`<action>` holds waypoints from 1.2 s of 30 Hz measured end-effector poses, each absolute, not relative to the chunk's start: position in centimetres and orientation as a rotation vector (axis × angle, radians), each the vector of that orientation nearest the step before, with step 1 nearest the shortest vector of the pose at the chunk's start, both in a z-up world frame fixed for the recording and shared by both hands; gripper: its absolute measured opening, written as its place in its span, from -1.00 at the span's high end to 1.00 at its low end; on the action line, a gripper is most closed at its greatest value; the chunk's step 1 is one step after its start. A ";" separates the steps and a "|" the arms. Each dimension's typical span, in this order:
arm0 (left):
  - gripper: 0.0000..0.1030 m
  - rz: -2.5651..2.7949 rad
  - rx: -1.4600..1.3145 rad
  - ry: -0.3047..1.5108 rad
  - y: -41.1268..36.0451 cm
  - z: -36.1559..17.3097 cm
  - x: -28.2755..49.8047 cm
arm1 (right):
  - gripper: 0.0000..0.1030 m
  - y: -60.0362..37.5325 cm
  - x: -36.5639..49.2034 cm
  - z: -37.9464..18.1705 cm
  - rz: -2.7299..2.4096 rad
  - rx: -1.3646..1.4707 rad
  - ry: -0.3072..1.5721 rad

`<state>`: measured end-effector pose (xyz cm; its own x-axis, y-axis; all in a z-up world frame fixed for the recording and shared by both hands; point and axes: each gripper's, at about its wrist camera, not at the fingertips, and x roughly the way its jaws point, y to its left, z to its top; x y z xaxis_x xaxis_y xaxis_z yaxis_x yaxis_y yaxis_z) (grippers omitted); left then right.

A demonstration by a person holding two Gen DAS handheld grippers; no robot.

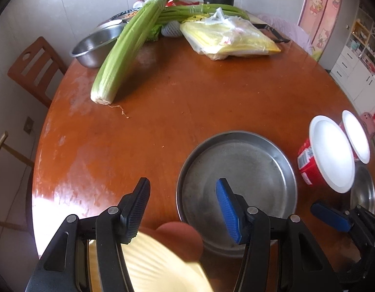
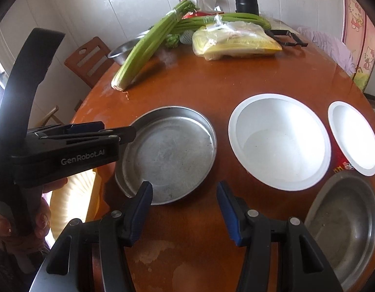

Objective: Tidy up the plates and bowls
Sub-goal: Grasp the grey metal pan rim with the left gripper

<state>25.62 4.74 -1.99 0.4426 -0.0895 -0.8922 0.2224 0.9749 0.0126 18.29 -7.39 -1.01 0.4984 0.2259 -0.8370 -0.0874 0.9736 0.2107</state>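
Over the round metal pan's (image 1: pixel 236 170) near rim, both tools, left (image 1: pixel 182 209) and right (image 2: pixel 185 213), hang apart, empty.

Left gripper (image 1: pixel 183 206) and right gripper (image 2: pixel 185 209) angled downward, fingers apart, empty.

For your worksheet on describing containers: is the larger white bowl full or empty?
Empty. The right wrist view looks straight into the larger white bowl and shows only its bare white bottom.

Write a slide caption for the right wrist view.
Open right gripper above table with steel pan and white bowls.
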 end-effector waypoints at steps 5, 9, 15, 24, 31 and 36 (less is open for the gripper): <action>-0.13 -0.206 0.126 1.110 4.6 -3.0 26.5 | -0.06 -7.1 19.1 -1.7 0.190 0.143 1.053; -0.13 -0.213 0.124 1.113 4.6 -3.2 26.7 | -0.06 -7.0 19.7 -2.2 0.187 0.146 1.063; -0.13 -0.218 0.129 1.127 4.5 -3.8 27.2 | -0.06 -6.9 20.3 -2.6 0.180 0.138 1.069; 0.16 -0.266 0.097 1.172 4.4 -4.9 27.6 | -0.03 -6.5 20.9 -3.4 0.174 0.119 1.079; 0.28 -0.281 0.096 1.165 4.0 -4.8 27.6 | -0.02 -6.2 21.1 -3.5 0.178 0.098 1.080; 0.29 -0.287 0.095 1.105 3.9 -3.2 27.1 | -0.02 -6.3 20.7 -2.7 0.178 0.097 1.049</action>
<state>27.09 3.88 -3.24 0.4170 -0.1810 -0.8907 0.2751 0.9591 -0.0661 20.66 -6.33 -2.73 0.4860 0.1923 -0.8525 -0.0995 0.9813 0.1646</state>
